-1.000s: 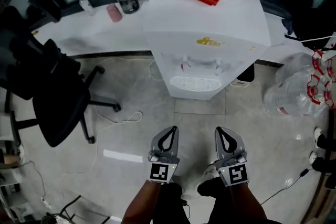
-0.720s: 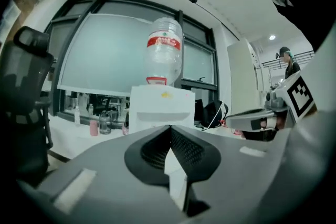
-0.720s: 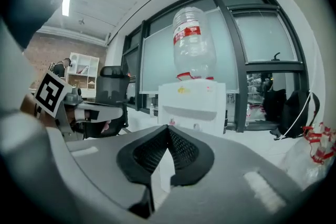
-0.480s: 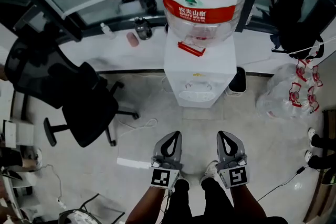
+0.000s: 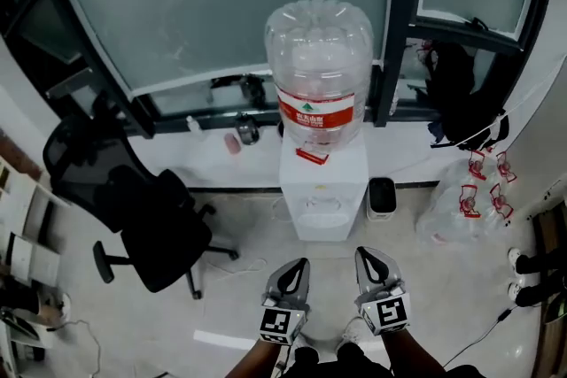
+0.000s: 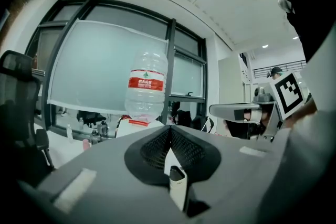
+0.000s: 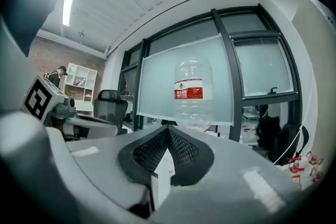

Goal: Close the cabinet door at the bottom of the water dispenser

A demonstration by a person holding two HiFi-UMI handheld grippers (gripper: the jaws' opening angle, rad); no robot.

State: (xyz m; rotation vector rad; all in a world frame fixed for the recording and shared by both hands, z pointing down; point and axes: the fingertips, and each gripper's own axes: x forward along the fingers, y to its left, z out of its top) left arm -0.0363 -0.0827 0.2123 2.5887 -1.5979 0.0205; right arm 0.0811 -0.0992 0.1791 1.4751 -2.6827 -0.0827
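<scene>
1. A black office chair stands on the floor at 9 o'clock of the water dispenser.
2. A white desk runs under the window; a pink cup and a dark jar sit on it, near the dispenser's 10 o'clock.
3. The left gripper is at 6 o'clock in the head view. Its jaws are clenched tip to tip with nothing between them.
4. The water dispenser is white and stands at 12 o'clock of both grippers, well apart from them. A large clear bottle with a red label sits upside down on top. Its cabinet door is at the bottom front, too foreshortened from above to tell whether it is shut.
5. The right gripper is just beside the left one, at its 3 o'clock. Its jaws are also clenched on nothing.
6. A small black bin stands just beside the dispenser at 3 o'clock.
7. A clear plastic bag of red-labelled bottles lies on the floor further towards 3 o'clock.
</scene>
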